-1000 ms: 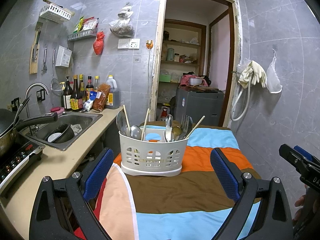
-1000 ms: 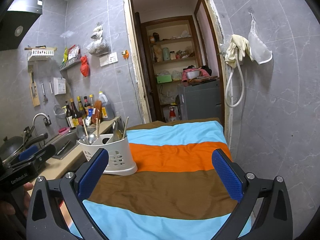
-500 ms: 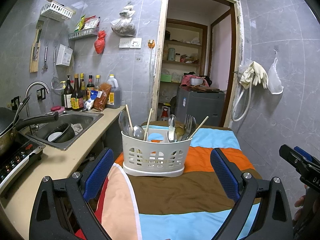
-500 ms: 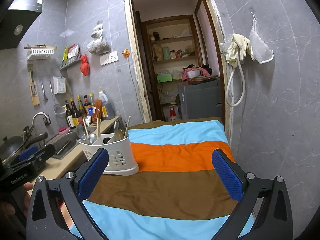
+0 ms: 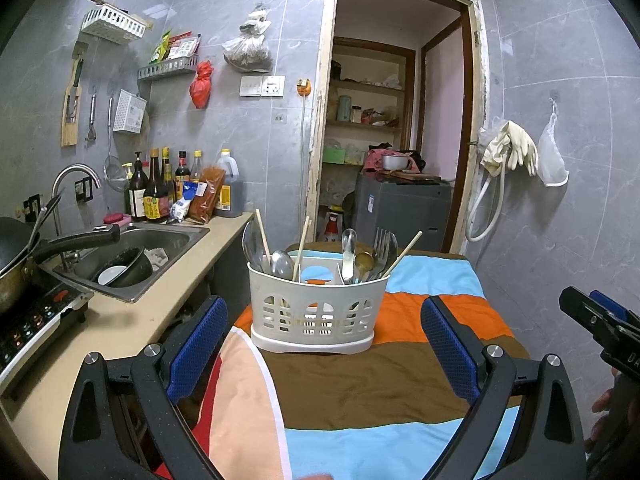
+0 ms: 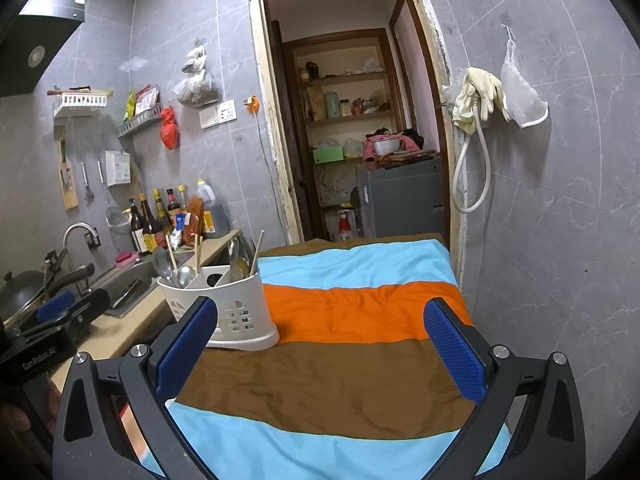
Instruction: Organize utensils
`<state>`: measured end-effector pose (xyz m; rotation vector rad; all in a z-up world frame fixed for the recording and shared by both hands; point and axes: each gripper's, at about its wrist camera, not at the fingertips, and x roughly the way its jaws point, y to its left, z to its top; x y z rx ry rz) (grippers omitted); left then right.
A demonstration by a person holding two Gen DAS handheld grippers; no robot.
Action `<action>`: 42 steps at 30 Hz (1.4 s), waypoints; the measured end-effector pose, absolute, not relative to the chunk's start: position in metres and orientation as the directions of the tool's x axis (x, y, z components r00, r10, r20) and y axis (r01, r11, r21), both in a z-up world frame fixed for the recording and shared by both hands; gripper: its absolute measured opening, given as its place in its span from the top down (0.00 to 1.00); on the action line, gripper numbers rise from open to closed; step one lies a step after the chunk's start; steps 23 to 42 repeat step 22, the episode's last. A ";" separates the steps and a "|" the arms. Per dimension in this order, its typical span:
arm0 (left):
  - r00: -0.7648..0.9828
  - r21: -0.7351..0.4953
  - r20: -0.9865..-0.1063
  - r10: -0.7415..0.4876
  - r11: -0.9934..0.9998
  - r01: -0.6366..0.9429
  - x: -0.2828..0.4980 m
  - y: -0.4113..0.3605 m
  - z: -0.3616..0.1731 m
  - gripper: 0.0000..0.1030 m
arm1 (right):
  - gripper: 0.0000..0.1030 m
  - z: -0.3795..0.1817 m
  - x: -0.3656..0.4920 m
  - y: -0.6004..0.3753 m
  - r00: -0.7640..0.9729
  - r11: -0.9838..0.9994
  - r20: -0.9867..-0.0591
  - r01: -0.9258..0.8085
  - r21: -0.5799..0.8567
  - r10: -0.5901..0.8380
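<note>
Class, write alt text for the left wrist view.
A white utensil caddy holding spoons, a fork and chopsticks stands on a striped cloth, framed by the open, empty left gripper. A counter with a sink runs along the left; the right gripper shows at the right edge.

a white slotted utensil caddy (image 5: 316, 304) stands upright at mid-frame on the striped cloth, holding spoons (image 5: 280, 265), a fork (image 5: 381, 242) and leaning wooden chopsticks (image 5: 263, 232) in its compartments.

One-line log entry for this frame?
left gripper: open, empty | right gripper: open, empty | caddy: upright on cloth, utensils inside, untouched
</note>
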<state>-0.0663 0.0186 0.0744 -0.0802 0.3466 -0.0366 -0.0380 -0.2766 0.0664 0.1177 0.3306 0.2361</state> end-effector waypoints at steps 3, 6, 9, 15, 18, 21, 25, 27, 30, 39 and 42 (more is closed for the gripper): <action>0.940 -0.081 -0.338 -0.048 0.996 0.022 -0.066 0.018 0.074 0.08 | 0.00 0.066 -0.038 -0.277 0.918 0.965 -0.308 -0.211 0.153 0.250; 0.940 -0.080 -0.338 -0.048 0.997 0.022 -0.066 0.018 0.073 0.08 | 0.00 0.066 -0.038 -0.276 0.918 0.965 -0.309 -0.211 0.153 0.250; 0.940 -0.082 -0.338 -0.050 0.996 0.023 -0.067 0.018 0.074 0.08 | 0.00 0.066 -0.038 -0.275 0.918 0.966 -0.309 -0.211 0.152 0.249; 0.937 -0.081 -0.343 -0.058 0.996 0.032 -0.066 0.019 0.072 0.08 | 0.00 0.067 -0.038 -0.276 0.918 0.966 -0.310 -0.211 0.153 0.249; 0.937 -0.081 -0.345 -0.060 0.996 0.034 -0.066 0.019 0.072 0.08 | 0.00 0.067 -0.038 -0.275 0.917 0.966 -0.310 -0.211 0.152 0.249; 0.935 -0.081 -0.348 -0.062 0.996 0.036 -0.065 0.019 0.071 0.08 | 0.00 0.068 -0.038 -0.276 0.918 0.966 -0.310 -0.210 0.153 0.249; 0.935 -0.081 -0.350 -0.063 0.996 0.037 -0.065 0.018 0.071 0.08 | 0.00 0.068 -0.038 -0.275 0.917 0.966 -0.310 -0.210 0.152 0.249; 0.935 -0.081 -0.350 -0.063 0.996 0.037 -0.065 0.018 0.071 0.08 | 0.00 0.068 -0.038 -0.275 0.917 0.966 -0.310 -0.210 0.152 0.249; 0.935 -0.081 -0.350 -0.063 0.996 0.037 -0.065 0.018 0.071 0.08 | 0.00 0.068 -0.038 -0.275 0.917 0.966 -0.310 -0.210 0.152 0.249; 0.935 -0.081 -0.350 -0.063 0.996 0.037 -0.065 0.018 0.071 0.08 | 0.00 0.068 -0.038 -0.275 0.917 0.966 -0.310 -0.210 0.152 0.249; 0.935 -0.081 -0.350 -0.063 0.996 0.037 -0.065 0.018 0.071 0.08 | 0.00 0.068 -0.038 -0.275 0.917 0.966 -0.310 -0.210 0.152 0.249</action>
